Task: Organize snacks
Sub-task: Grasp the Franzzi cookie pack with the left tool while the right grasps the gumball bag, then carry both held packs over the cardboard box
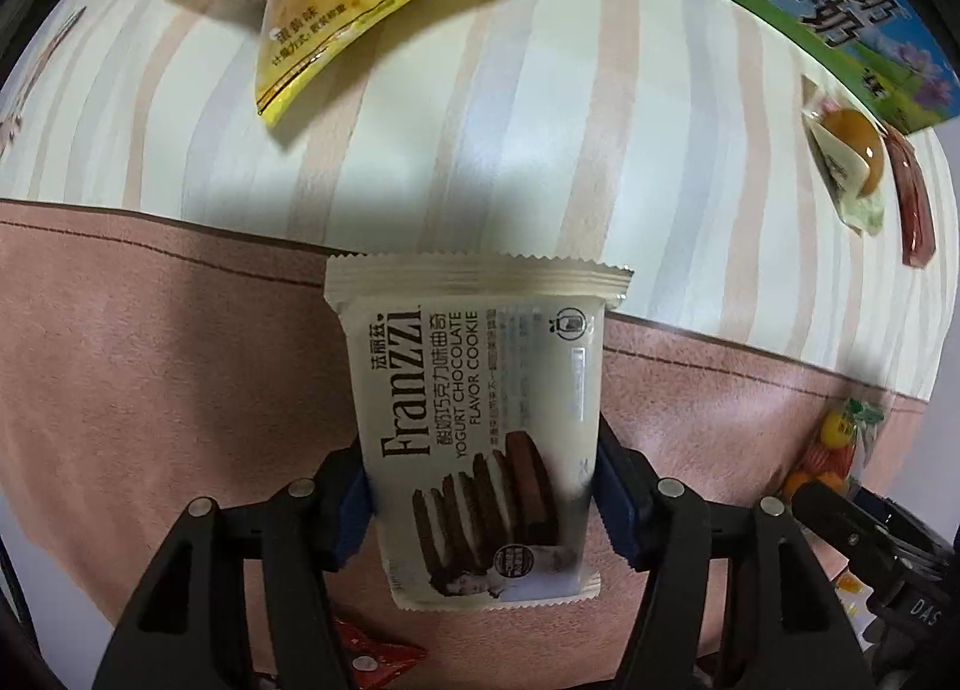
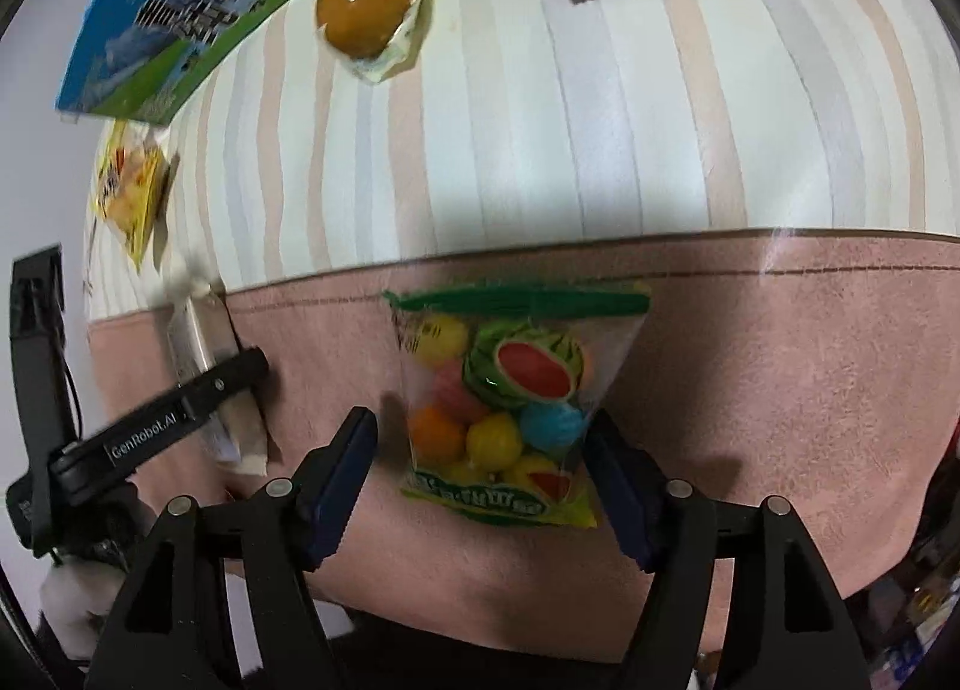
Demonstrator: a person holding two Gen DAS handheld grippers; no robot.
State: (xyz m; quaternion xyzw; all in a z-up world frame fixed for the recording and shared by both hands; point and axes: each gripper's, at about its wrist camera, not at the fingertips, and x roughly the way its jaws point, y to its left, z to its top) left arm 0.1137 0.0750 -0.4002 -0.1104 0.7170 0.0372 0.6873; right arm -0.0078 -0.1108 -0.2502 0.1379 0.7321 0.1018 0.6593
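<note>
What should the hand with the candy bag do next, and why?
Probably squeeze shut. The right gripper sits open around the fruit candy bag on the pink cloth, its left pad apart from the bag, while the left gripper already pinches the cookie pack.

Both grippers were black plastic with angular, triangular arms. The left gripper (image 1: 483, 501) carried blue pads (image 1: 618, 501) on its fingers and round silver screws along the arms. The right gripper (image 2: 480, 468) had the same dark blue ribbed pads (image 2: 336, 480) and silver screws. Seen from the right wrist, the left gripper's finger bore white "GenRobot.AI" lettering, with a white glove (image 2: 75, 606) below it.
</note>
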